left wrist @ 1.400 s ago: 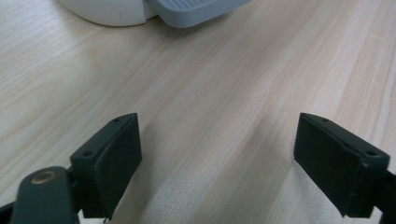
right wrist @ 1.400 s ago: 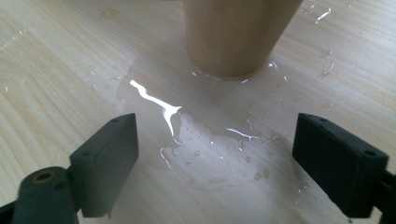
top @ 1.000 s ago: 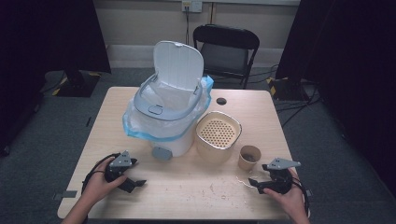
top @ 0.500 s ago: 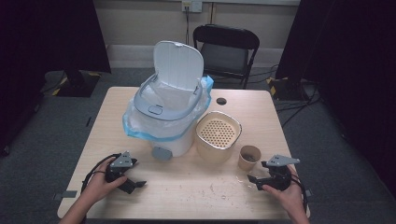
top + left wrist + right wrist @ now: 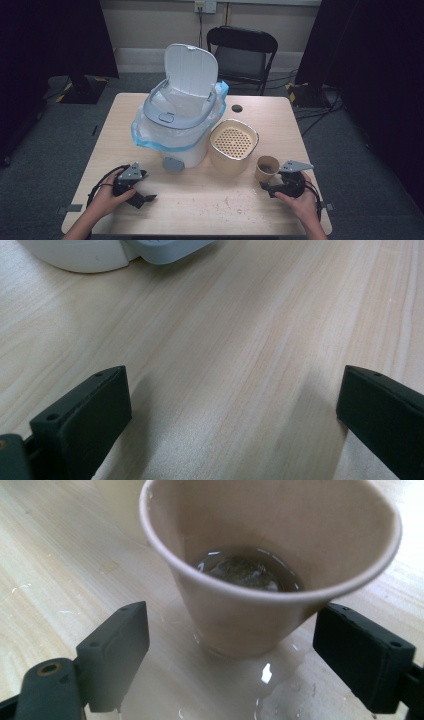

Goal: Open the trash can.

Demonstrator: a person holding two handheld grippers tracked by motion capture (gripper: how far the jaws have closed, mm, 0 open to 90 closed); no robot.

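Paper cup flanked by the wide right gripper at the near edge of the desk

Nearest, the left gripper (image 5: 142, 196) is rested on the desk (image 5: 200, 200) with its jaws spread wide and nothing between them, bare wood being seen in the left gripper view. At the near right, the right gripper (image 5: 230, 655) is held with its jaws wide on either side of the paper cup (image 5: 260, 565), the pads apart from its wall; the cup is stood upright in a small puddle (image 5: 280, 690) with dark wet matter at its bottom. Just behind the cup a round strainer bowl (image 5: 233, 145) is seen, and beside it the white bin (image 5: 175, 125), lid raised. Beyond the desk a black chair (image 5: 242, 52) is placed.
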